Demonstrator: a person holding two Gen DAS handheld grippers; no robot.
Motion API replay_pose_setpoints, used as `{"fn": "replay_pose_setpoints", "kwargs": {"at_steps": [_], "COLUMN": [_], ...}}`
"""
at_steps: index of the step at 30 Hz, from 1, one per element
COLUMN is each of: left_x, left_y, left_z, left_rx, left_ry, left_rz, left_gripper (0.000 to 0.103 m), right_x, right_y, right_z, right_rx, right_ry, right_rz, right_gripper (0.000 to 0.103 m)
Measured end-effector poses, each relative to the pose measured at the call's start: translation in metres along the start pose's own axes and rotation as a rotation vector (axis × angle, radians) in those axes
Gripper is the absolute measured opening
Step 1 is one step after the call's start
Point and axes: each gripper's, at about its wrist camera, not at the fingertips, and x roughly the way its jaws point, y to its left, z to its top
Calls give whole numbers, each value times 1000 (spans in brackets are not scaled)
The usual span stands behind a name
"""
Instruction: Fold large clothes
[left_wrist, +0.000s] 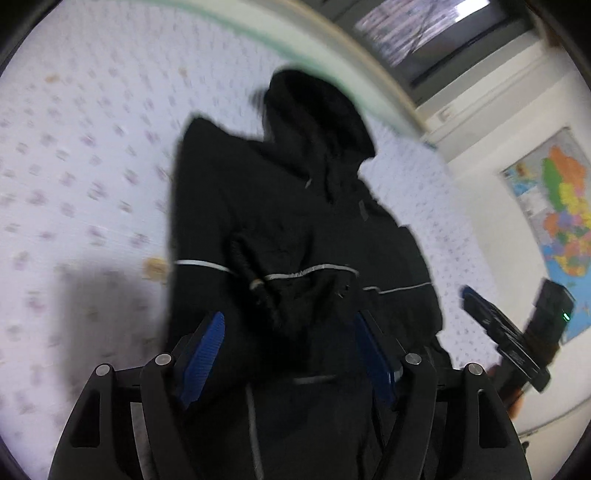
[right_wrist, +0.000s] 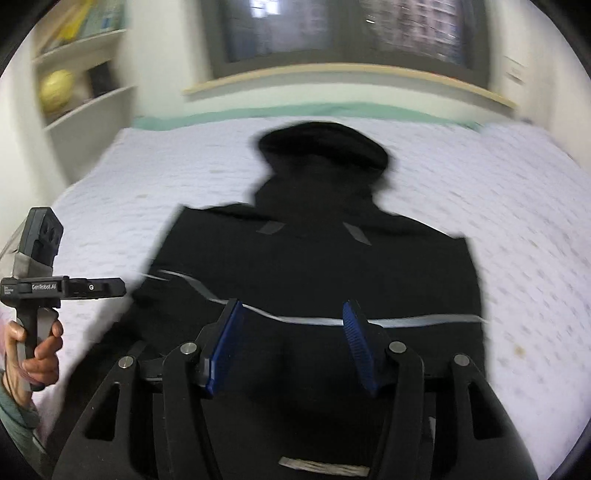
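So the black hooded jacket (right_wrist: 314, 258) is lying spread out on the bed (right_wrist: 517, 221), hood (right_wrist: 321, 147) pointing toward the far edge by the window, hem nearest the camera. Looks soft and floppy but fairly bulky, probably a bit slick, so I'm guessing it'll slump and slide if pinched mid-panel. Better to grab at the hem corners or shoulder seams. The right gripper (right_wrist: 291, 339) is hanging right over the lower body near the reflective stripe (right_wrist: 406, 320), jaws apart, gripping nothing. The left gripper (left_wrist: 291, 354) is hovering over the bunched sleeve fabric, also released and empty.
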Motion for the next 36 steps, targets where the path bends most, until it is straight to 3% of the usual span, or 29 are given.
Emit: {"fn": "replay_pose_setpoints", "kwargs": {"at_steps": [1, 2, 3, 5, 8, 9, 12, 14, 18, 22, 26, 28, 31, 32, 33, 34, 36], "left_x": [12, 25, 37, 37, -2, -6, 17, 39, 15, -35, -44, -18, 23, 46, 75, 91, 92], "left_y": [-4, -8, -12, -20, -17, -12, 15, 30, 19, -20, -60, -80, -72, -62, -43, -27, -21], "left_z": [2, 5, 9, 16, 24, 25, 23, 14, 6, -2, -2, 0, 5, 7, 10, 11, 9], "left_rx": [0, 4, 12, 24, 18, 2, -35, -51, -47, 73, 120, 156, 183, 186, 160, 127, 127], "left_ry": [8, 17, 31, 0, -132, -140, -48, 25, -46, -163, -182, -162, -97, -64, -2, 24, -7], "left_rz": [20, 42, 88, 105, 37, 42, 170, 184, 139, 266, 236, 254, 263, 305, 354, 335, 304], "left_gripper": [70, 32, 18, 18, 18, 18, 18, 20, 25, 37, 46, 50, 51, 51, 46, 46, 46], "right_x": [2, 3, 4, 3, 12, 23, 71, 99, 76, 15, -5, 6, 50, 66, 98, 110, 110], "right_y": [-10, -19, -30, -47, -67, -72, -85, -86, -76, -72, -59, -49, -42, -40, -46, -52, -60], "right_z": [-4, -6, -8, -9, -10, -12, -25, -40, -32, -25, -12, -7, -8, -11, -22, -29, -33], "right_rx": [16, 25, 31, 31, 55, 72, 138, 128, 92, 91, 93, 53, -30, -48, -58, -40, -7], "right_ry": [11, 18, 24, 27, 35, 43, 156, 211, 217, 70, 12, 12, 55, 91, 180, 195, 160], "right_rz": [-32, -59, -88, -127, -137, -139, -123, -179, -204, -137, -57, -64, -132, -159, -175, -150, -108], "right_gripper": [59, 59, 59, 59, 59, 59, 59, 59, 59, 60, 68, 73, 81, 81, 81, 81, 83]}}
